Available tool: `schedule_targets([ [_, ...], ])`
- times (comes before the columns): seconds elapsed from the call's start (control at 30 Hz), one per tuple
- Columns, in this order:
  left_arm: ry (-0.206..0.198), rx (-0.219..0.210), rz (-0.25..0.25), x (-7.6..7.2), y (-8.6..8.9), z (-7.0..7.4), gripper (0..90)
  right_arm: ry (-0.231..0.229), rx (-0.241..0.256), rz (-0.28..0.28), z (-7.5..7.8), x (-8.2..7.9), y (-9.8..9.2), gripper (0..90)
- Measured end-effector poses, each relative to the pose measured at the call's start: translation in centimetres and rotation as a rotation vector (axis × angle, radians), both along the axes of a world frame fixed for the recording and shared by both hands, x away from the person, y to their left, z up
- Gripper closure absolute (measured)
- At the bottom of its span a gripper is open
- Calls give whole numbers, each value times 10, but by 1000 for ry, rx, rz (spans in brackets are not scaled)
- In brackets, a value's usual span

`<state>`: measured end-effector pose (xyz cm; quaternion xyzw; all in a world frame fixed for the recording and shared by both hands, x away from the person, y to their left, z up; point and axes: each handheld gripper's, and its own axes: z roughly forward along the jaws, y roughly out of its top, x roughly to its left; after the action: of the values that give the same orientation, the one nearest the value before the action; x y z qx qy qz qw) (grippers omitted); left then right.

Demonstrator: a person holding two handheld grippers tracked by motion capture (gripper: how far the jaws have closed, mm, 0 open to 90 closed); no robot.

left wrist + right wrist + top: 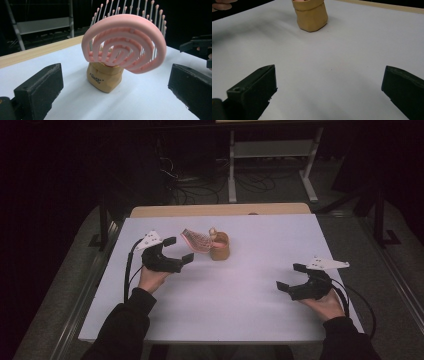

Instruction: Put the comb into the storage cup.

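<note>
A pink vented hairbrush (196,240) stands with its handle in a small tan pouch (219,249) near the middle back of the white table (240,310). In the left gripper view the brush head (125,42) leans toward the camera above the pouch (105,78). My left gripper (178,249) is open just left of the brush, jaws wide, nothing between them. My right gripper (291,277) is open at the right front of the table, well away from the pouch (310,15), with bare table between its jaws.
A wooden strip (220,210) runs along the table's far edge. Behind it on the dark floor are cables (200,182) and a white metal frame (272,165). The table drops off at the left and right sides.
</note>
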<state>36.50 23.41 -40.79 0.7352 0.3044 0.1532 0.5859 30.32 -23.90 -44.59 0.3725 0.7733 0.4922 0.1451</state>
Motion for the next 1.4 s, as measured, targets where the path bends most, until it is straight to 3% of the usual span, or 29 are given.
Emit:
schedule_targets([
  [0.73, -4, -18, 36, -17, 31, -9, 0, 6, -6, -2, -1, 0, -1, 0],
  [1.4, 17, -15, 85, -28, 68, -23, 0, 10, -7, -6, -2, -1, -2, 0],
])
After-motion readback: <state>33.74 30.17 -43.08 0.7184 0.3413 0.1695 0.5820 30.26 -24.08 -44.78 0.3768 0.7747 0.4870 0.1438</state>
